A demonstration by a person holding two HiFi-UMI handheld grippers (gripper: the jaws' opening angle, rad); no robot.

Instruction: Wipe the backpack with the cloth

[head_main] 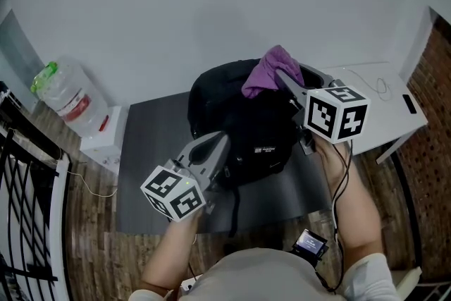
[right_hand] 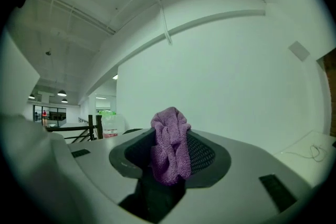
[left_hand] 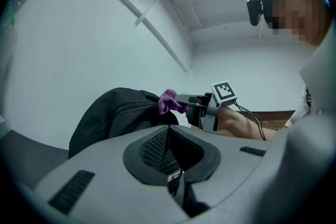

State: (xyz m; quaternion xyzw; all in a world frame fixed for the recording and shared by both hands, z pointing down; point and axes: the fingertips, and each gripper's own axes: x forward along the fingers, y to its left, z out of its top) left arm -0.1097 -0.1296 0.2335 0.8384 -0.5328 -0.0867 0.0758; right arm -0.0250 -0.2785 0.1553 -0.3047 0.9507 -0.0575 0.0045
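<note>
A rounded black fabric backpack (head_main: 246, 127) is stood on a flat dark grey mat (head_main: 148, 151). Just above the backpack's top, a crumpled purple terry cloth (head_main: 264, 72) is pinched by the right gripper (head_main: 282, 75), whose fingers are closed onto its soft folds. At the backpack's lower left side, the left gripper (head_main: 220, 143) is set with its fingers closed on a black piece of the backpack that carries a small label. A clear plastic water bottle (head_main: 67, 96) is seen well left of the backpack.
</note>
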